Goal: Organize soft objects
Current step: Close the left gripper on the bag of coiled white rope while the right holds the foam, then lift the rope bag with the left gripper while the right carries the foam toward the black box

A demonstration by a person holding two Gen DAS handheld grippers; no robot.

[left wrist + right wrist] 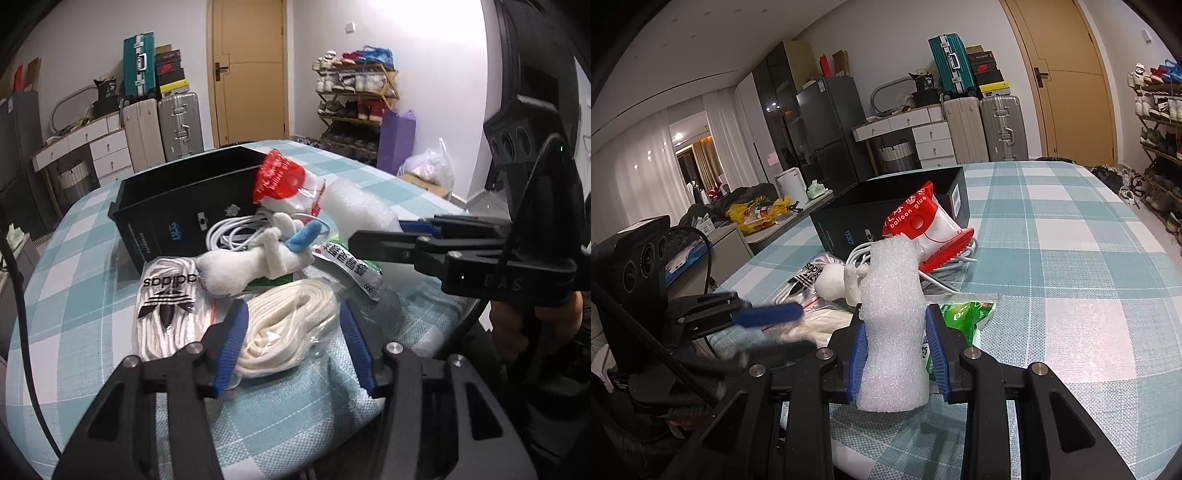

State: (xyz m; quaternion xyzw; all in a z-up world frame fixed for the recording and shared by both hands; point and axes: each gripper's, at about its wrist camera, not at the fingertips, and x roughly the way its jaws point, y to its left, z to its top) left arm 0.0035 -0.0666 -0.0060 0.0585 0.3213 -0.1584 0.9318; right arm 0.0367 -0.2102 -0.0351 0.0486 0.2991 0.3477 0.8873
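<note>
Showing only in R view: foam roll (892,325) pinched.

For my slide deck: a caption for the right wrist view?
Right gripper clamps a white foam roll above the checked tablecloth, black box behind.

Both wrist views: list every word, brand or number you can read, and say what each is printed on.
"adidas", with the trefoil logo: bag of white laces.
"balloon glue": red-topped packet.
"Made in China", partly hidden: same packet, lower edge.
"666", beside Chinese characters: white label strip.
White print on the black box: too small to read.
Green packet: print unreadable.
</note>
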